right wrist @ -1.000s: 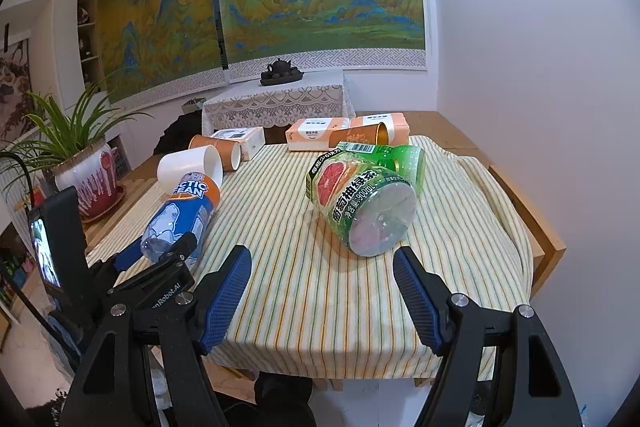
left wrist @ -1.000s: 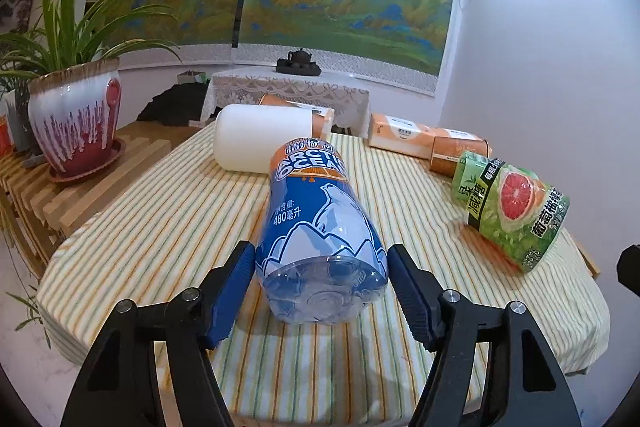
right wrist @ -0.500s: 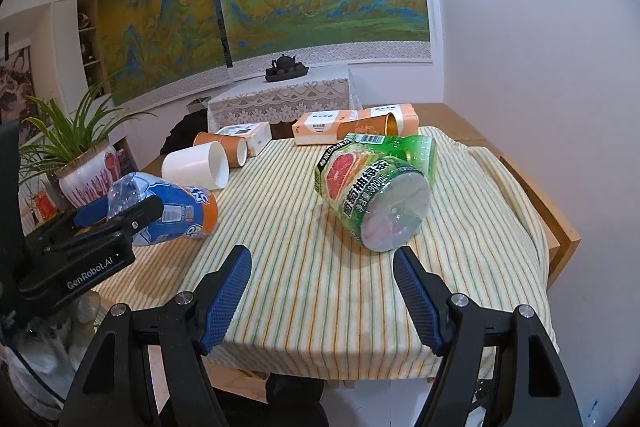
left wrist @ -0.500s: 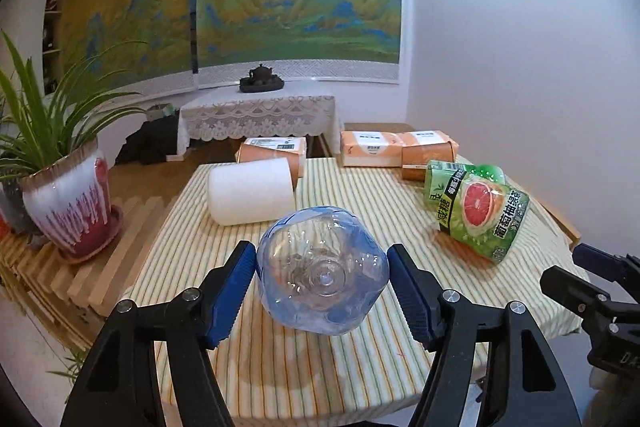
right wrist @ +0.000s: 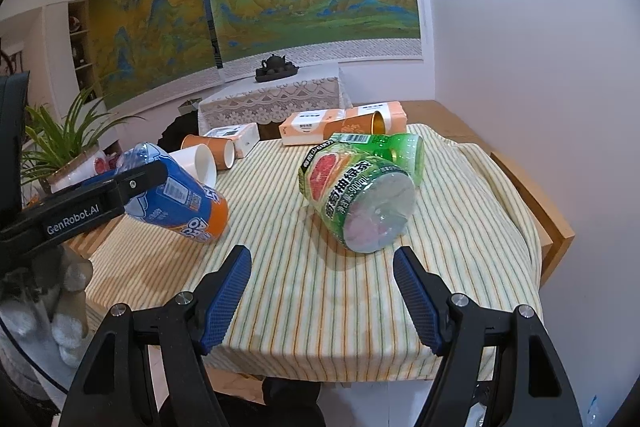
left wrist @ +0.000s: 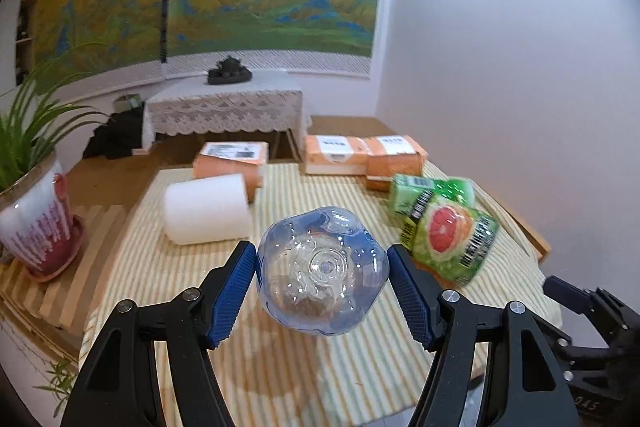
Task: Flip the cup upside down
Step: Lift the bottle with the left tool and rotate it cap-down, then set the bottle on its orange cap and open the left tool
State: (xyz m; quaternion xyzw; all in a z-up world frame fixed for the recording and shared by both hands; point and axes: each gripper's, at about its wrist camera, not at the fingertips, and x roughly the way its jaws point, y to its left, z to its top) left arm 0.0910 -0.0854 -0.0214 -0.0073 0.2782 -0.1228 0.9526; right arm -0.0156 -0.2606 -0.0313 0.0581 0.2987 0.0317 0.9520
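Blue cup (left wrist: 323, 269) clamped inside left claw (left wrist: 322, 263).

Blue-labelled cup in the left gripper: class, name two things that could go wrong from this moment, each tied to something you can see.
1. The left gripper pinches the blue cup near its rounded clear base, tilted above the striped tablecloth; it might slip.
2. The white cup lies on its side close behind; swinging the blue cup down could knock it rolling.
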